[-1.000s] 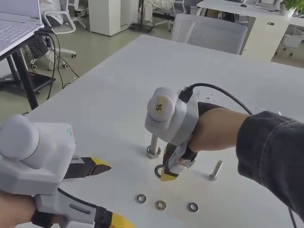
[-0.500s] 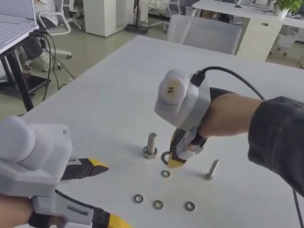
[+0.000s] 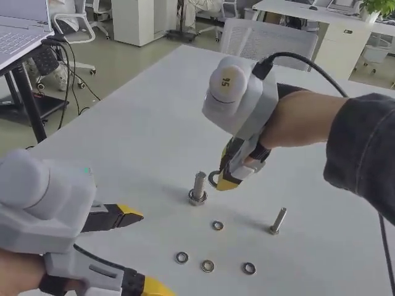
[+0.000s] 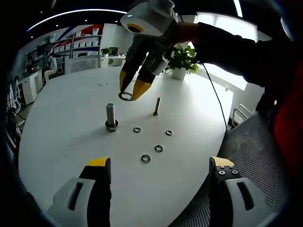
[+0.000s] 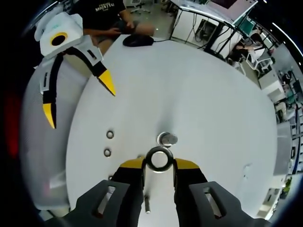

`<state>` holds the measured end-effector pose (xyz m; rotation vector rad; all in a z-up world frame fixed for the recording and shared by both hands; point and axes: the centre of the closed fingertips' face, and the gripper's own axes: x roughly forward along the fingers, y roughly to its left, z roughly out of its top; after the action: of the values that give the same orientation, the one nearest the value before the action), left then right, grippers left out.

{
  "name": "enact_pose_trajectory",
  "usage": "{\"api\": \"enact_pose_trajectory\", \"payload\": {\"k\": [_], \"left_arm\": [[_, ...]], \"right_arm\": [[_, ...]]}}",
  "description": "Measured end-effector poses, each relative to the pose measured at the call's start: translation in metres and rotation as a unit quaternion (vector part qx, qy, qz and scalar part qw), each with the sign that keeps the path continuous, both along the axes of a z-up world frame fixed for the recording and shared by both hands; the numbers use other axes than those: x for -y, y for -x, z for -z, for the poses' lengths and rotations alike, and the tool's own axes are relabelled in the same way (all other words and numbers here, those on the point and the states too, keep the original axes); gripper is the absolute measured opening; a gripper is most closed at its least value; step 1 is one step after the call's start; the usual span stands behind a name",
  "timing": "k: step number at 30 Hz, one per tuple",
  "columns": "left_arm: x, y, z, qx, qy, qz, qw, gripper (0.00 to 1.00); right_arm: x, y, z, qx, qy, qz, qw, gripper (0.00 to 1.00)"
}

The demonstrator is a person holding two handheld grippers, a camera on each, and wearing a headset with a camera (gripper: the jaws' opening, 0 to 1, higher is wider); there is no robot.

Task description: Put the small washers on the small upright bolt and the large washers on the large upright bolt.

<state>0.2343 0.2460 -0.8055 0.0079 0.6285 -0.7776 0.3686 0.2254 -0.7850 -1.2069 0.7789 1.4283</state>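
My right gripper (image 3: 226, 180) is shut on a large washer (image 3: 213, 179), held in the air just right of the top of the large upright bolt (image 3: 198, 187). Looking along the right gripper's jaws, the washer (image 5: 159, 158) sits between the yellow tips with the bolt head (image 5: 167, 139) just beyond. The small bolt (image 3: 278, 221) stands to the right. Several small washers lie on the table, one (image 3: 218, 226) near the large bolt and three in a row (image 3: 207, 266) closer to me. My left gripper (image 3: 139, 251) hangs open and holds nothing at the near left.
The white table (image 3: 142, 123) has free room to the left and behind the bolts. A grey chair (image 3: 271, 42) stands at its far edge. A laptop (image 3: 18, 24) rests on a side desk at the left, with cables below it.
My right gripper has risen off the table with the large washer and moved back toward the top of the large bolt. A small washer under it has come into sight. The left gripper stays put.
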Motion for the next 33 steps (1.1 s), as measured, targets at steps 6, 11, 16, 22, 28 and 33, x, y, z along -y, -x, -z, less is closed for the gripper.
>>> {"api": "enact_pose_trajectory", "payload": {"k": [6, 11, 16, 22, 28, 33], "left_arm": [[-0.001, 0.0, 0.0, -0.002, 0.001, -0.002, 1.0, 0.85], [-0.003, -0.001, 0.0, -0.002, 0.001, -0.006, 1.0, 0.85], [-0.003, -0.001, 0.0, -0.006, 0.0, -0.007, 1.0, 0.85], [-0.003, -0.001, 0.001, -0.009, 0.0, -0.008, 0.9999, 0.85], [-0.003, -0.002, 0.002, -0.01, 0.001, -0.009, 0.9999, 0.85], [-0.003, -0.003, 0.002, -0.01, 0.002, -0.01, 0.9999, 0.85]], "right_arm": [[-0.012, -0.004, 0.0, 0.002, -0.003, -0.009, 1.0, 0.24], [-0.021, -0.008, 0.002, 0.004, -0.004, -0.015, 0.9999, 0.24], [-0.024, -0.009, 0.005, 0.001, -0.003, -0.02, 0.9998, 0.24], [-0.025, -0.012, 0.011, -0.003, 0.003, -0.021, 0.9998, 0.24], [-0.026, -0.014, 0.016, -0.008, 0.006, -0.023, 0.9997, 0.24], [-0.027, -0.015, 0.02, -0.01, 0.01, -0.027, 0.9995, 0.24]]}}
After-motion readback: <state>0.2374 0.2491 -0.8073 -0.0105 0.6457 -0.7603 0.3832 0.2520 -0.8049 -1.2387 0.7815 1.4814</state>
